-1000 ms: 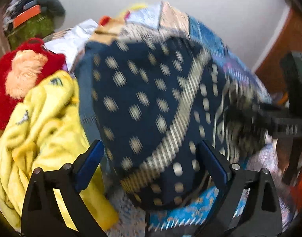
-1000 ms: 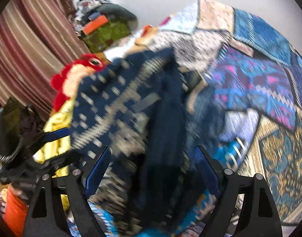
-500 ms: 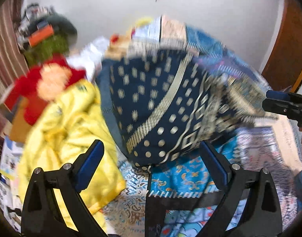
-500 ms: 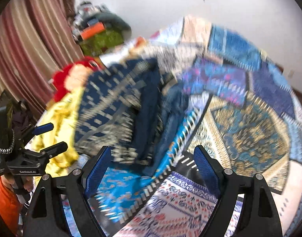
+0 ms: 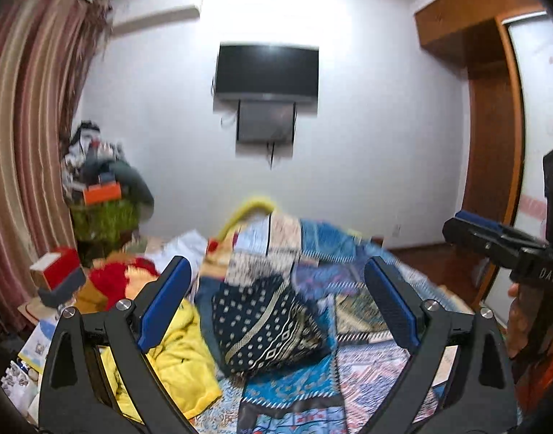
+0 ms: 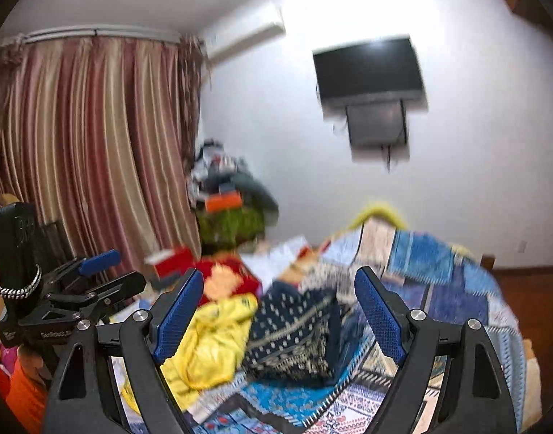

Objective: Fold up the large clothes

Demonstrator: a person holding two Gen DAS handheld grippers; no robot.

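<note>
Navy patterned garment (image 5: 265, 322) now lies as a folded bundle on the patchwork bedspread (image 5: 349, 372), just beside the yellow garment (image 5: 175, 358); 1 s ago it filled both views close up, w/ the grippers right over it; 0.5 s ago they were already drawing back; now both are raised well clear and the cams look up at the wall and TV (image 5: 267, 70). Left gripper (image 5: 276, 300) has its jaws spread wide, nothing between them; right gripper (image 6: 278, 311) likewise gapes, empty. My read: this piece is prob. done and released; next item likely the yellow one, still crumpled. Fabric looks soft and thin; navy w/ cream dots and striped/diamond border bands; top face fairly flat, edges blurred so neatness hard to judge; right-wrist view shows a plain dark fold along its right side.
</note>
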